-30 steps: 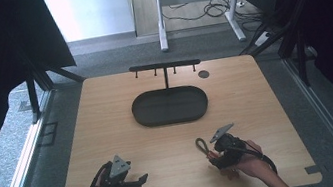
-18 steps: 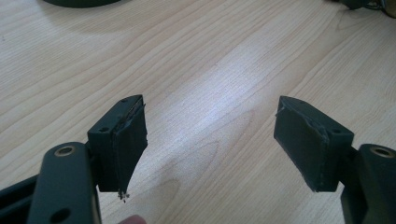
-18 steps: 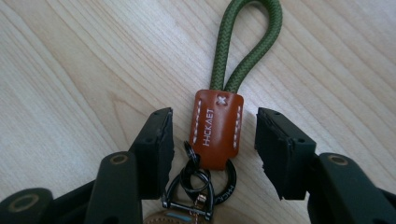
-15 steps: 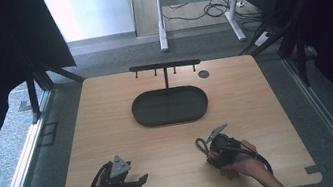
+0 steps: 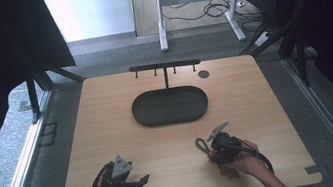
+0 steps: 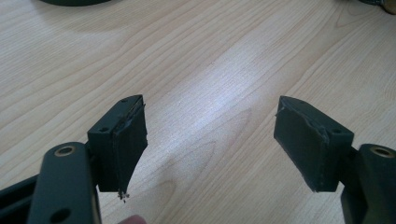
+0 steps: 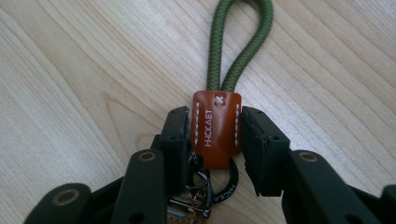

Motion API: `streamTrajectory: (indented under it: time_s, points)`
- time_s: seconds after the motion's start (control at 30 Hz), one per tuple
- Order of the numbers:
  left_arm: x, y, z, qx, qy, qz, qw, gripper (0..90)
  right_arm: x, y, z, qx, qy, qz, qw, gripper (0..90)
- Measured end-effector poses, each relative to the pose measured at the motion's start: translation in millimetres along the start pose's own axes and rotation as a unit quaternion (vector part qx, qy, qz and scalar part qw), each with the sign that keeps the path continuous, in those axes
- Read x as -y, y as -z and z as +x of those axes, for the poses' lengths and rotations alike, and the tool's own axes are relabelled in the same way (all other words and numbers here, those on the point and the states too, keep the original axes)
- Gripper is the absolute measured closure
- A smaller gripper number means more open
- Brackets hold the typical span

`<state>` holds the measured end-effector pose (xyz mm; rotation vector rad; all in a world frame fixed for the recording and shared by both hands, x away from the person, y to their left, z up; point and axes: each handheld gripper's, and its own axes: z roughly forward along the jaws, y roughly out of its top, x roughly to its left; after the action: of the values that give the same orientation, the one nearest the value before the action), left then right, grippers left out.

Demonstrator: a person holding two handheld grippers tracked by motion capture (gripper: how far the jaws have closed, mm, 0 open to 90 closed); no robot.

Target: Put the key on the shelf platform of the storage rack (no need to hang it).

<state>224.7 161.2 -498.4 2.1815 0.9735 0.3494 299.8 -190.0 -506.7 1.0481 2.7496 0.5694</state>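
Right claw (image 7: pixel 215 135) has just closed, pinching the keychain (image 7: pixel 217 128) near the tray (image 5: pixel 170 105); hanging it remains. Left claw (image 6: pixel 210 140) stands spread, idle.

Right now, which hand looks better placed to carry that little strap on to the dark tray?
The right. Its tongs have just closed on the strap's orange tab; the left tongs stand open over bare table, farther from the tray.

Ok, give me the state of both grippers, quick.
Left gripper: jaws open, nothing between them.
Right gripper: jaws have just been closing, now shut on the orange leather tab of the green cord loop.
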Motion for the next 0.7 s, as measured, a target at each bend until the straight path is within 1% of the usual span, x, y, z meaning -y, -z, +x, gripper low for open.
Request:
streamTrajectory:
  time_s: [0.23, 0.33, 0.4, 0.5, 0.57, 0.6, 0.63, 0.7]
  points:
    - [0.4, 0.0, 0.9, -0.001, 0.001, 0.000, 1.0000, 26.1, -2.8, 0.1, -1.4, -0.005, -0.001, 0.010, 0.9999, 65.3]
    - [0.7, -0.6, 1.0, 0.000, 0.002, 0.000, 1.0000, 26.1, -5.0, 0.9, -5.3, -0.034, -0.002, 0.017, 0.9993, 65.6]
    - [0.8, -0.6, 0.8, 0.000, 0.004, 0.000, 1.0000, 26.1, -5.6, 2.0, -6.3, -0.033, 0.000, 0.018, 0.9993, 65.7]
    - [0.6, -0.4, 1.3, -0.001, 0.003, -0.001, 1.0000, 26.1, -8.9, 10.5, -8.6, -0.033, 0.008, 0.013, 0.9993, 65.9]
    - [0.7, -0.3, 1.2, -0.001, 0.003, 0.001, 1.0000, 26.1, -10.7, 16.7, -8.5, -0.032, 0.010, 0.009, 0.9994, 66.0]
    - [0.7, -0.3, 1.2, -0.001, 0.003, 0.001, 1.0000, 26.1, -10.7, 16.7, -8.5, -0.032, 0.010, 0.009, 0.9994, 66.0]
    - [0.7, -0.7, 0.8, -0.001, 0.004, -0.001, 1.0000, 26.0, -12.4, 23.9, -8.4, -0.031, 0.012, 0.006, 0.9994, 66.0]
    - [0.5, -0.9, 0.6, -0.001, 0.003, -0.001, 1.0000, 26.0, -13.4, 29.3, -8.4, -0.030, 0.015, 0.002, 0.9995, 66.0]
